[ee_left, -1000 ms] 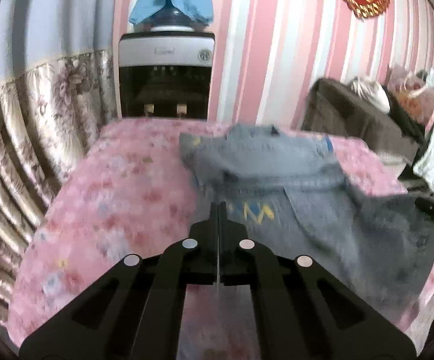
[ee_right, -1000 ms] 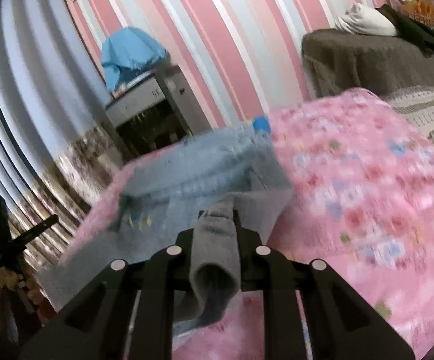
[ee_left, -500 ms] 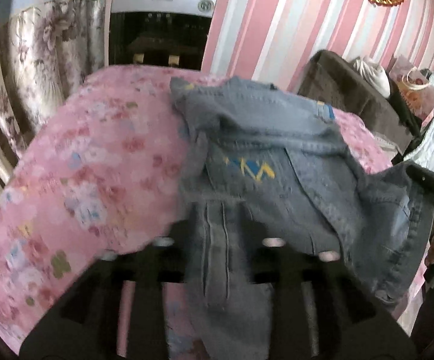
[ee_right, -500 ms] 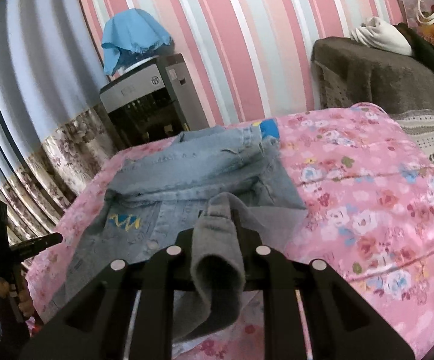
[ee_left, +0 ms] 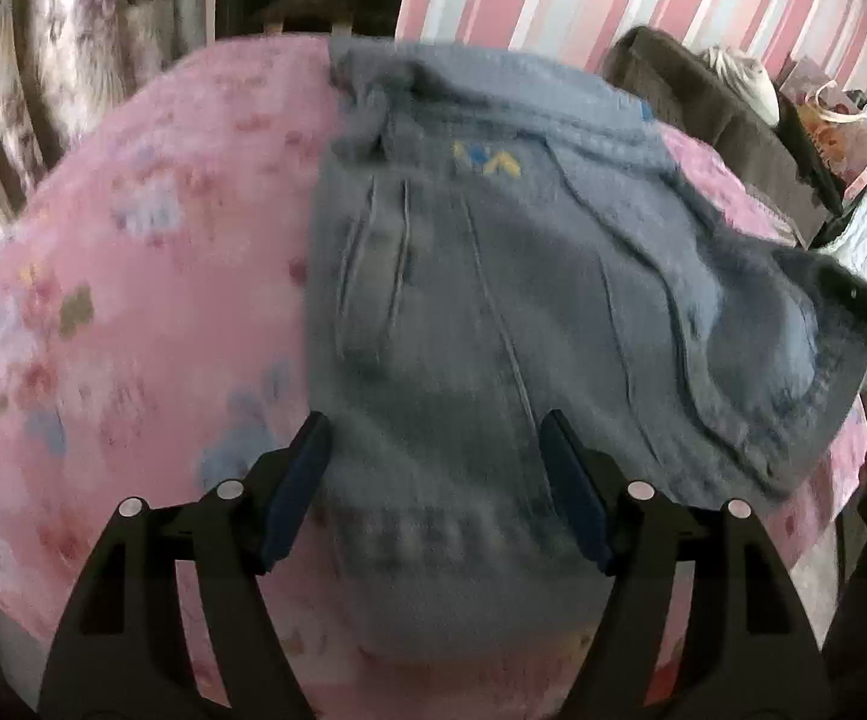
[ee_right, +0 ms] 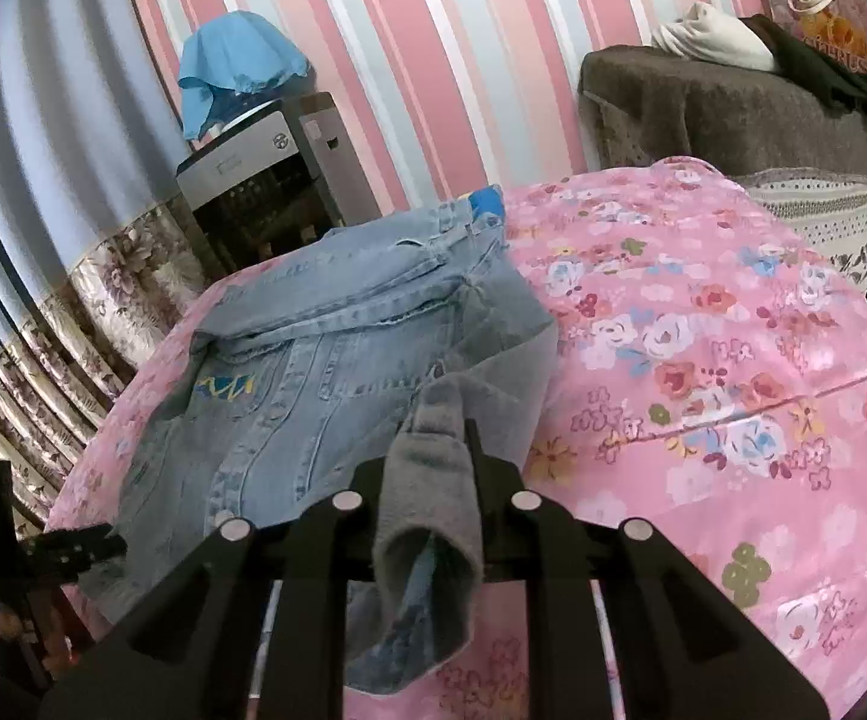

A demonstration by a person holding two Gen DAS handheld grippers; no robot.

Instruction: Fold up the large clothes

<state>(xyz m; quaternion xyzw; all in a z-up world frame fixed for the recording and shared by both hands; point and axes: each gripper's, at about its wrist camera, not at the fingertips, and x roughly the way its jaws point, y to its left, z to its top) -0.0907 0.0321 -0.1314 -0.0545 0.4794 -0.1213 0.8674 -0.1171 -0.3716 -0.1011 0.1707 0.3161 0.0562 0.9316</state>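
A light blue denim jacket (ee_left: 493,276) with a yellow and blue chest mark lies on the pink floral bed cover (ee_left: 151,276). My left gripper (ee_left: 433,468) is open, its two blue-padded fingers wide apart over the jacket's near hem. In the right wrist view the jacket (ee_right: 313,354) lies on the left half of the bed. My right gripper (ee_right: 433,456) is shut on a grey-lined fold of the jacket (ee_right: 433,510), which hangs over the fingers. The left gripper shows at the left edge of the right wrist view (ee_right: 55,546).
A grey water dispenser (ee_right: 259,180) with a blue cloth on top stands behind the bed. A brown covered bench (ee_right: 733,108) with bags and clothes is at the right. Floral curtains (ee_right: 103,288) hang on the left. The bed's right half (ee_right: 733,360) is bare cover.
My left gripper was shut and has opened wide, now lower and closer over the jacket's near hem. My right gripper keeps its hold on the fold and has shifted only slightly.
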